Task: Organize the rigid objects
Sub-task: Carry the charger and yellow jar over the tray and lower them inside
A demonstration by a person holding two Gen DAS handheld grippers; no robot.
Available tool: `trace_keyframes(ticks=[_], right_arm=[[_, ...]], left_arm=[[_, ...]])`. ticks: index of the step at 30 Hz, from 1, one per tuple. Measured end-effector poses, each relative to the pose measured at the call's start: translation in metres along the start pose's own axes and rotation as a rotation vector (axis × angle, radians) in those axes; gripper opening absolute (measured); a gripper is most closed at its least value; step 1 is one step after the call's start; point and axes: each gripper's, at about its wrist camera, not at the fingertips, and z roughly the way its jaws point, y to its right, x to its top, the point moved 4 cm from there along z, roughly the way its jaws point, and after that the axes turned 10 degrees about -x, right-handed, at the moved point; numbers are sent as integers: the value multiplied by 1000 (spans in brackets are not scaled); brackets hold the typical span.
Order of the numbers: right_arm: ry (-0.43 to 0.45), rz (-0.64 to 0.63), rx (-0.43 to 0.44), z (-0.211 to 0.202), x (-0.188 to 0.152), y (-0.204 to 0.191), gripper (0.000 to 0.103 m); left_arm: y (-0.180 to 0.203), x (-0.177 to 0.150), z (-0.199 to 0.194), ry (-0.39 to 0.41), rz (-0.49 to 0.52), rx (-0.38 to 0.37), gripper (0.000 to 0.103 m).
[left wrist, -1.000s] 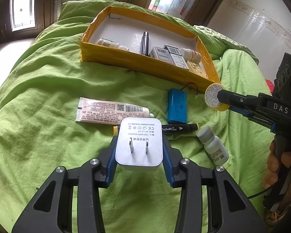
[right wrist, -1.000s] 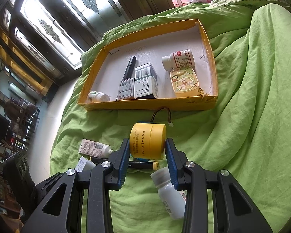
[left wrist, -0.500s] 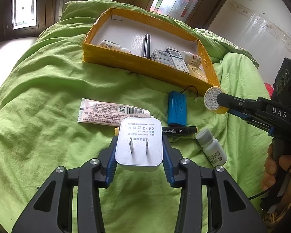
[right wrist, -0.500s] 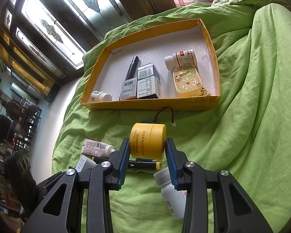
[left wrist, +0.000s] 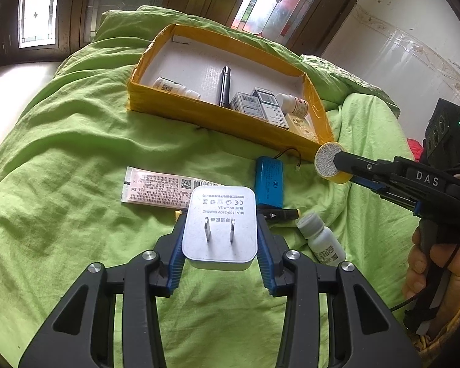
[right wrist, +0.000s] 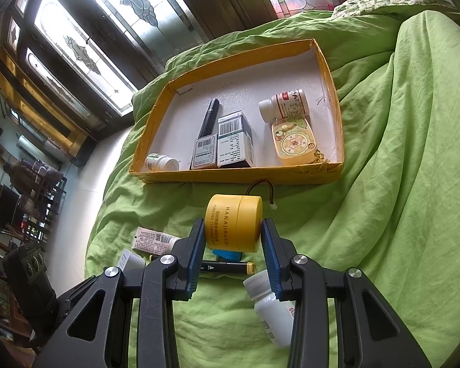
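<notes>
Left wrist, tray (left wrist: pixel 217 116): on bed (left wrist: pixel 61 153); holds bottles, dark pen, two boxes.
Left hand-held gripper (left wrist: pixel 220 239): clamped on white charger (left wrist: pixel 220 224).
Right wrist, right hand-held gripper (right wrist: pixel 233 239): clamped on yellow jar (right wrist: pixel 233 222), above bed.
Change: tray appears nearer in both views; both grips unchanged.

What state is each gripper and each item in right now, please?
Left gripper: shut on the charger, held off the bedding.
Right gripper: shut on the yellow jar, lid on.
Box: open-topped, partly filled.
Battery: lying on the bedding, outside the box.
Tube: lying flat, capped.
Marker: lying, capped.
White bottle: on its side, capped.
</notes>
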Motion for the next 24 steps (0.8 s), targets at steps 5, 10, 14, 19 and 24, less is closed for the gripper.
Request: trace_keyframes(ticks=[5, 10, 14, 19, 24], right_arm=[[-14, 1, -13, 3, 0, 2, 33], [7, 23, -12, -5, 13, 5, 33], [52, 73, -17, -16, 32, 16, 33], [90, 176, 19, -21, 63, 30, 33], [123, 190, 33, -19, 93, 24, 33]], left_arm=[[0, 2, -5, 17, -4, -10, 39], [-3, 5, -11, 45, -12, -16, 39], [-6, 9, -9, 40, -23, -14, 39], [-4, 26, -12, 64, -20, -12, 39], [-1, 57, -6, 87, -6, -13, 39]])
